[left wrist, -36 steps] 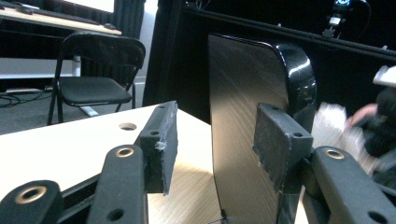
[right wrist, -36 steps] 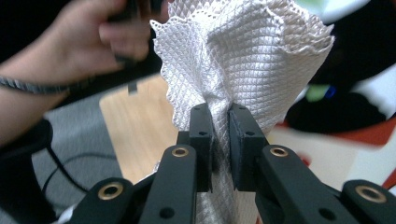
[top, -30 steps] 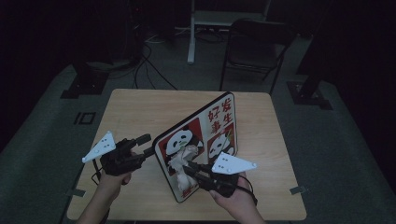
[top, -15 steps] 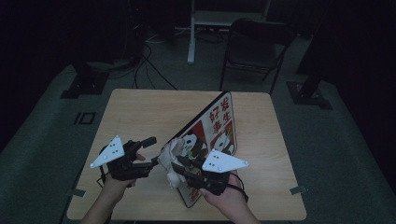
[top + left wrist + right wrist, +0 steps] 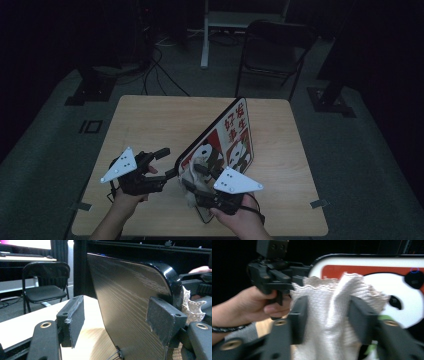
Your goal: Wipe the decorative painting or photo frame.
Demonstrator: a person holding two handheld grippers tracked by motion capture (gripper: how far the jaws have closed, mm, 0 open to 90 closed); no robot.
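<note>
At the near edge of the table [image 5: 150, 115], from left to right, we see the left gripper [image 5: 162, 165], jaws just widened and loosely straddling the tilted panda tray's [image 5: 235, 135] near corner, one pad against its rim; the tray's long axis runs away to the right. The white cloth [image 5: 192, 182] bunches against the printed face, between the right gripper's [image 5: 197, 180] just-opened jaws.

Bench [image 5: 150, 120]: board [image 5: 235, 135] propped on edge at centre, tilted, running from 7 to 1 o'clock. Cloth [image 5: 192, 180] against board's near face, at 6 o'clock. Left tool [image 5: 162, 162] just at 9 o'clock of board's near corner; right tool [image 5: 200, 175] around cloth. Chair [image 5: 272, 45] on floor beyond bench, at 1 o'clock.
</note>
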